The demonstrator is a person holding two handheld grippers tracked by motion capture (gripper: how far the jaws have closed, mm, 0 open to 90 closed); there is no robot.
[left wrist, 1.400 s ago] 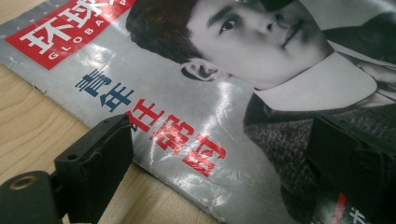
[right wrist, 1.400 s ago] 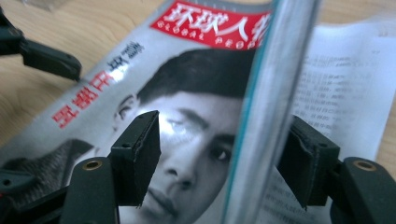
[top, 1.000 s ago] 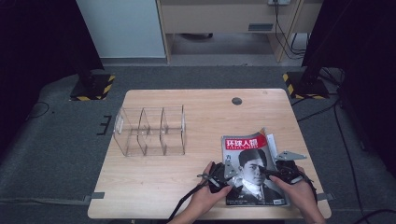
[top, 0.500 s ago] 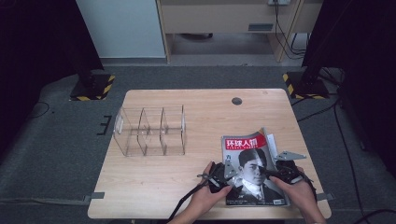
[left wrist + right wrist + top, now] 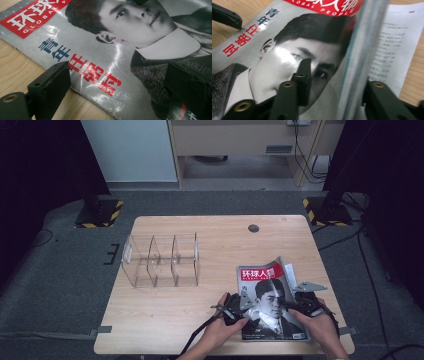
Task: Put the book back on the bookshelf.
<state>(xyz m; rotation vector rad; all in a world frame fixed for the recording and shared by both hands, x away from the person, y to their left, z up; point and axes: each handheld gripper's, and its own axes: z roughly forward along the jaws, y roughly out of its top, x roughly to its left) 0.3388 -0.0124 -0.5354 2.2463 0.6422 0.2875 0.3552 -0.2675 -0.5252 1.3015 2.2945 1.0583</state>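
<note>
The magazine (image 5: 271, 302) lies flat on the near right part of the worktop (image 5: 200, 320), well apart from the clear plastic box (image 5: 160, 260) with its little rooms. The right tongs (image 5: 332, 82) stand at the magazine's right edge, where the cover curls up. One jaw sits on top of the cover and the other is out past the lifted edge, so the edge is between them. These jaws have just been closing, but I cannot tell if they pinch the cover yet. The left tongs (image 5: 117, 85) are wide open over the left edge and hold nothing. To do this step well, I think the right tongs should squeeze gently on just the cover, and the left tongs should press down so the magazine does not slide.
</note>
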